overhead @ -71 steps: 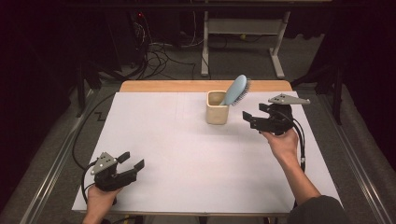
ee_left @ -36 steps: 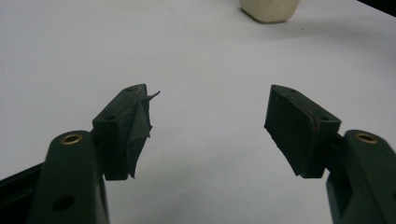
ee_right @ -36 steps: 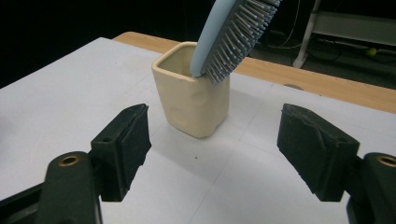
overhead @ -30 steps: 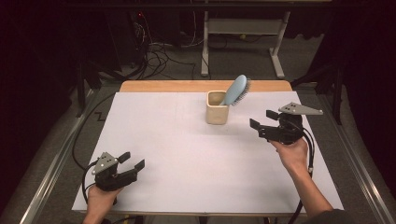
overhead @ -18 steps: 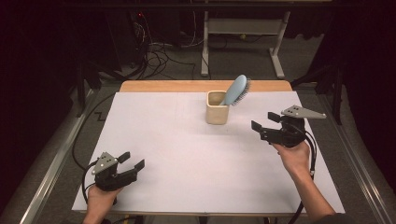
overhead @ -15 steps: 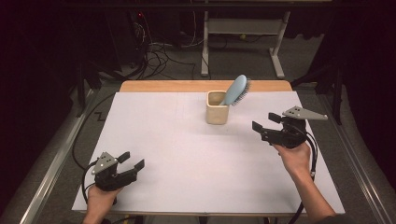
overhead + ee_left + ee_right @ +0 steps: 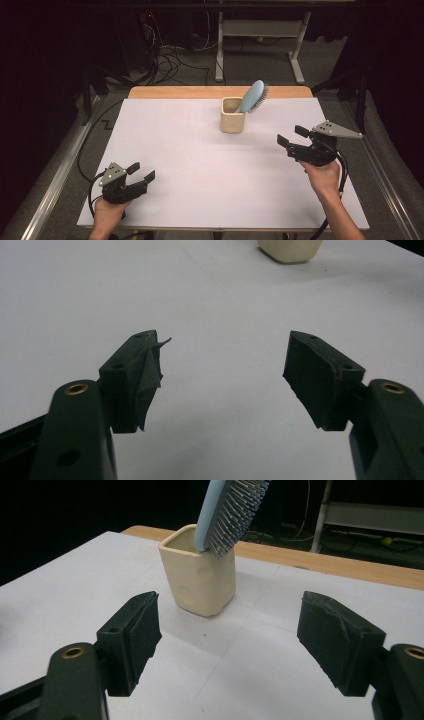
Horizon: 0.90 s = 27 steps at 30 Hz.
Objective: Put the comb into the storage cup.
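A cream square cup (image 7: 233, 121) (image 7: 199, 579) stands upright near the far middle of the white table sheet (image 7: 200, 165). A light blue hairbrush (image 7: 254, 96) (image 7: 231, 511) leans out of it, head up, tilted right. My right gripper (image 7: 292, 138) (image 7: 227, 637) is held open in a hand to the right of the cup, nothing between its jaws. My left gripper (image 7: 142, 171) (image 7: 225, 380) is open near the front left corner, low over the sheet, also empty. The cup's base (image 7: 290, 250) appears far ahead in the left gripper view.
A wooden table edge (image 7: 220, 92) runs along the back. Beyond it are cables (image 7: 170, 60) on the floor and a white desk frame (image 7: 260, 35). Metal rails (image 7: 55, 175) flank the table on both sides.
My right gripper has drawn back from the cup, moving right and toward the front. The left gripper, cup and brush have stayed put.
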Available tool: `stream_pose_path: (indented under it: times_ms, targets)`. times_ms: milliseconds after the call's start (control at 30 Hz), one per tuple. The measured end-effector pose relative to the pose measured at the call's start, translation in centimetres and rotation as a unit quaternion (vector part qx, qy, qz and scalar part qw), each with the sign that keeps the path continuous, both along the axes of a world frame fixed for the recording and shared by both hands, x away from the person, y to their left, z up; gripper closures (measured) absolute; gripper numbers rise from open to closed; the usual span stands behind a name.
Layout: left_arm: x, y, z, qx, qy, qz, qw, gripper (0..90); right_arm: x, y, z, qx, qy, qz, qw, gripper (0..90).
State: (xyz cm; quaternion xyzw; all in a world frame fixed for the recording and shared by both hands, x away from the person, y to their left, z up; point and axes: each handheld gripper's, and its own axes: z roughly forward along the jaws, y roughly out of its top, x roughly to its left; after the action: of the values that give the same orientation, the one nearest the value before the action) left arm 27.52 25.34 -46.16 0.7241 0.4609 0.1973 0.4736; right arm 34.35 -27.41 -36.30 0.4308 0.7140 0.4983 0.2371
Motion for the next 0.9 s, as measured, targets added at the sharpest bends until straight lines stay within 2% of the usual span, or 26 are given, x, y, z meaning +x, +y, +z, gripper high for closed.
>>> stream_pose_path:
  times_ms: [200, 400, 900]
  targets:
    - [0.0, 0.0, 0.0, 0.0, 0.0, 0.001, 1.0, 31.7, -0.7, -0.4, -0.3, 0.005, 0.001, -0.001, 1.0, 25.8]
    - [-0.1, 0.0, 0.0, 0.0, 0.0, 0.001, 1.0, 31.7, -1.2, -1.2, -0.5, 0.02, -0.003, -0.004, 0.9998, 26.0]
    - [-0.1, 0.0, 0.1, -0.001, -0.001, 0.002, 1.0, 31.7, -2.3, -2.5, -1.3, 0.031, -0.003, -0.016, 0.9994, 26.0]
